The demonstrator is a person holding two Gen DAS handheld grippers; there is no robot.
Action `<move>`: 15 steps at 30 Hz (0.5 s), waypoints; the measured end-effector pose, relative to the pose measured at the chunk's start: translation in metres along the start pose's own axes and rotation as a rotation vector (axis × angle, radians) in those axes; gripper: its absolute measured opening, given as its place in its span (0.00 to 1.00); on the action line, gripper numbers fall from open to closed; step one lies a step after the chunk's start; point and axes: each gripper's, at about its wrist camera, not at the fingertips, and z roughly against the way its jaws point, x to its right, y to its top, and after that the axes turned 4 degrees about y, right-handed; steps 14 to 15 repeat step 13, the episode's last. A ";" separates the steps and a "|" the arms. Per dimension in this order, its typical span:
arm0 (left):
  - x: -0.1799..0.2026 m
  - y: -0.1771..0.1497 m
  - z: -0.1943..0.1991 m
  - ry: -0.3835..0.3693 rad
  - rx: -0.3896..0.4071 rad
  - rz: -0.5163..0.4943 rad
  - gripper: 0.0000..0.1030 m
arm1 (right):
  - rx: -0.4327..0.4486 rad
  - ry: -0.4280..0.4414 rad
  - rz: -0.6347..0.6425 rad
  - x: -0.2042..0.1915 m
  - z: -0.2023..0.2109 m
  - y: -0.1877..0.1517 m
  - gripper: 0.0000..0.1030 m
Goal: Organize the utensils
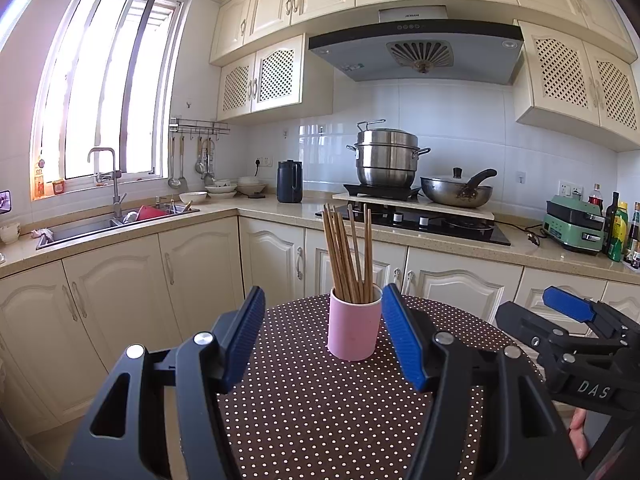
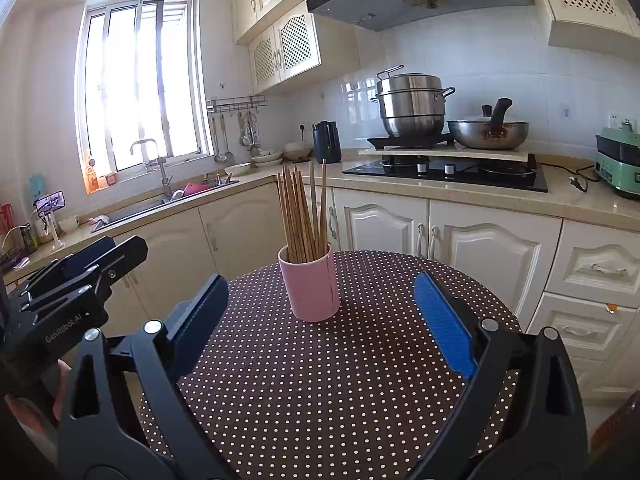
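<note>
A pink cup (image 1: pixel 353 327) stands upright on a round table with a brown polka-dot cloth (image 1: pixel 320 408). Several wooden chopsticks (image 1: pixel 347 254) stand in it, tips up. My left gripper (image 1: pixel 324 300) is open and empty, its blue pads on either side of the cup and a little nearer than it. The cup (image 2: pixel 310 286) and chopsticks (image 2: pixel 302 216) also show in the right wrist view. My right gripper (image 2: pixel 320 284) is open and empty, short of the cup. The right gripper also shows at the right edge of the left wrist view (image 1: pixel 576 316).
Cream kitchen cabinets (image 1: pixel 192 272) ring the table. A sink (image 1: pixel 100 226) with dishes is at the left. A hob (image 1: pixel 424 222) with a steel steamer pot (image 1: pixel 386 158) and a wok (image 1: pixel 456 192) is behind. A green appliance (image 1: pixel 574 226) and bottles (image 1: pixel 620 236) stand at the right.
</note>
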 end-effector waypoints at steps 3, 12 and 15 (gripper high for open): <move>0.000 0.000 0.000 -0.004 -0.003 0.001 0.59 | 0.000 0.002 0.000 0.001 0.000 -0.001 0.90; 0.001 -0.001 -0.002 -0.008 -0.014 -0.004 0.59 | -0.003 0.003 -0.003 0.000 0.000 -0.002 0.90; 0.002 -0.001 -0.002 -0.008 -0.015 -0.004 0.59 | -0.003 0.003 -0.003 0.000 0.000 -0.002 0.90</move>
